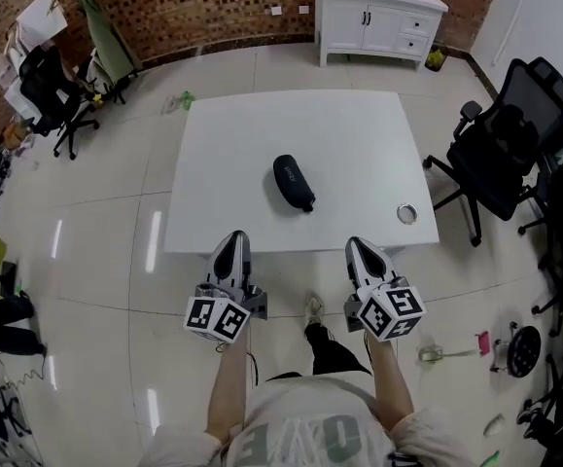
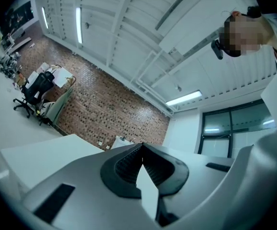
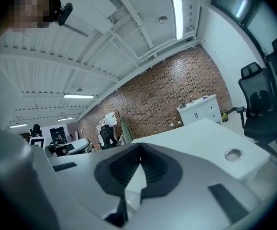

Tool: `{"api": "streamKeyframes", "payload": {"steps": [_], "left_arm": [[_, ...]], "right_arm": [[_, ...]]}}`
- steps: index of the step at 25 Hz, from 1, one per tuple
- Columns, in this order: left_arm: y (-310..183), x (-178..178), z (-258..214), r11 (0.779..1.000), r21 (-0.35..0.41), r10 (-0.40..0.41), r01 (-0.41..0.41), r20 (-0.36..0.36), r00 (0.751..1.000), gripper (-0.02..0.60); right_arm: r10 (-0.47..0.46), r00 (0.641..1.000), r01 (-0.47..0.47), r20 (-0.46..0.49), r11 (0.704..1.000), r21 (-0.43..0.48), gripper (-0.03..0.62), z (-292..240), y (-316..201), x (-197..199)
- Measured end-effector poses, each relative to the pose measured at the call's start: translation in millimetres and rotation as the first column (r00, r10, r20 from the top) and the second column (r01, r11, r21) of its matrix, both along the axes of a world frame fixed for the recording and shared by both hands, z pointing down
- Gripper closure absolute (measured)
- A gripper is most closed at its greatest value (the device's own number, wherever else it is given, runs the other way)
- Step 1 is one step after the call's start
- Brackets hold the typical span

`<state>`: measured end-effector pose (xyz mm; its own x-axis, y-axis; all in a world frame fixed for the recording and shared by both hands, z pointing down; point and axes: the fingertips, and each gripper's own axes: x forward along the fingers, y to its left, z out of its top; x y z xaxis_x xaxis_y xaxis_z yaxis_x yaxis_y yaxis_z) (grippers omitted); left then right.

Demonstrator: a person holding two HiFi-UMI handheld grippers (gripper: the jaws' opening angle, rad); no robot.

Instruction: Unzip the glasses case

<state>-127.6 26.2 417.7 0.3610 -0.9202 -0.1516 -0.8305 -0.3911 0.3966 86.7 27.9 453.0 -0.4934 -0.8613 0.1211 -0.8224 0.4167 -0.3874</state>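
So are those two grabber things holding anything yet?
Nothing. The left gripper and the right gripper are both shut and empty. The black oval glasses case lies by itself on the white table.

The glasses case [image 1: 294, 183] is plain black, perhaps with a faint sheen, though it shows too small to be sure. The bench [image 1: 223, 183] under it is white. The left tool [image 1: 232, 238] and right tool [image 1: 357, 245] are pale grey with black ribbed pads [image 2: 126, 164], and each marker cube [image 1: 216, 317] is patterned in black-and-white squares. The floor [image 1: 96, 232] is glossy off-white tile, the wall [image 1: 203, 8] red-brown brick, the cabinet [image 1: 378, 17] white.
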Motion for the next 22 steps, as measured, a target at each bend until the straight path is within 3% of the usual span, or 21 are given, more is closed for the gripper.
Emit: {"api": "streamKeyframes", "payload": {"steps": [7,10,17,22], "left_arm": [[208.7,-15.0,-18.7,0.997,0.072,0.032,-0.033,0.007,0.999,0.589],[285.2,-20.2,-36.7,0.997,0.066,0.033,-0.034,0.005,0.999,0.589],[402.8,-12.4,-52.8,0.997,0.068,0.035,-0.034,-0.009,0.999,0.589],[479.7,1.4,-50.5,0.999,0.025,0.019,-0.02,0.042,0.999,0.589]], "right_arm": [[0.062,0.998,-0.06,-0.016,0.995,0.083,0.594,-32.7,201.4,-20.8],[0.071,0.996,-0.066,-0.051,0.994,0.084,0.594,-53.3,284.7,-26.4],[0.063,0.997,-0.059,-0.037,0.992,0.11,0.594,-78.7,406.6,-16.9],[0.051,0.998,-0.046,-0.035,0.991,0.128,0.594,-82.0,480.2,-13.0]]}}
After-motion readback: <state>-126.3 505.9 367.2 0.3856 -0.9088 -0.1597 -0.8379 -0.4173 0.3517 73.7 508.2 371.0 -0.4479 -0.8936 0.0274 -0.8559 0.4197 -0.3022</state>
